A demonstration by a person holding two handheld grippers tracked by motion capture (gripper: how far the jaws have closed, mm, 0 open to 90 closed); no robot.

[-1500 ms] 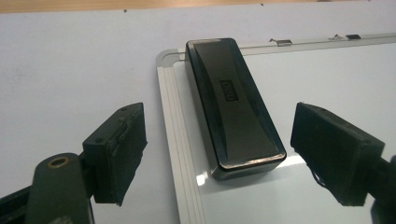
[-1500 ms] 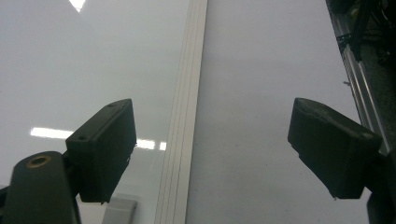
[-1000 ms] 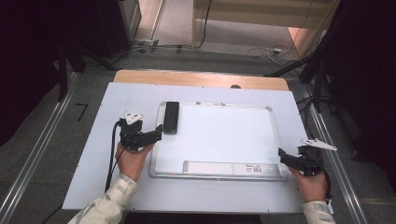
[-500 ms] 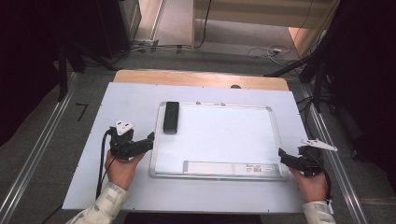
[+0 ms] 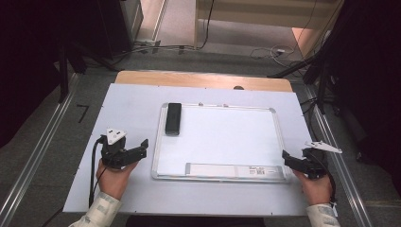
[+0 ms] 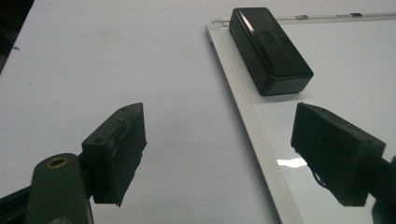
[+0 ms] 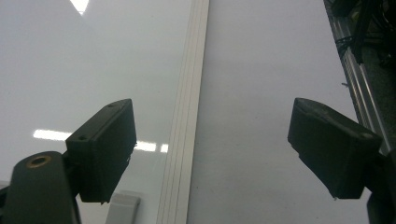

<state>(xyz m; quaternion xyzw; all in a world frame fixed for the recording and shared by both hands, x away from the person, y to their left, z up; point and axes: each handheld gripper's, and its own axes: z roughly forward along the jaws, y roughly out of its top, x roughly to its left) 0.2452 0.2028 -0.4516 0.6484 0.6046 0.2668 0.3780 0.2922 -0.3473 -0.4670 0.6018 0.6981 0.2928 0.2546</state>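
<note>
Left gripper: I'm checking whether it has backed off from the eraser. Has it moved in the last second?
Yes. The left gripper has drawn back toward the person, away from the black eraser, and now sits beside the whiteboard's left edge.

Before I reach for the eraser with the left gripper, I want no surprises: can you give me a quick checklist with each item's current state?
1. Left gripper open: ok, jaws wide apart.
2. Nothing held in it: ok.
3. Eraser lies flat on the whiteboard at its far left corner: ok.
4. Path to the eraser free: ok, only the board's frame lies between.
5. Right gripper out of the way: ok, open at the board's right edge.
6. Marks to wipe on the board: cannot tell, none visible.
</note>
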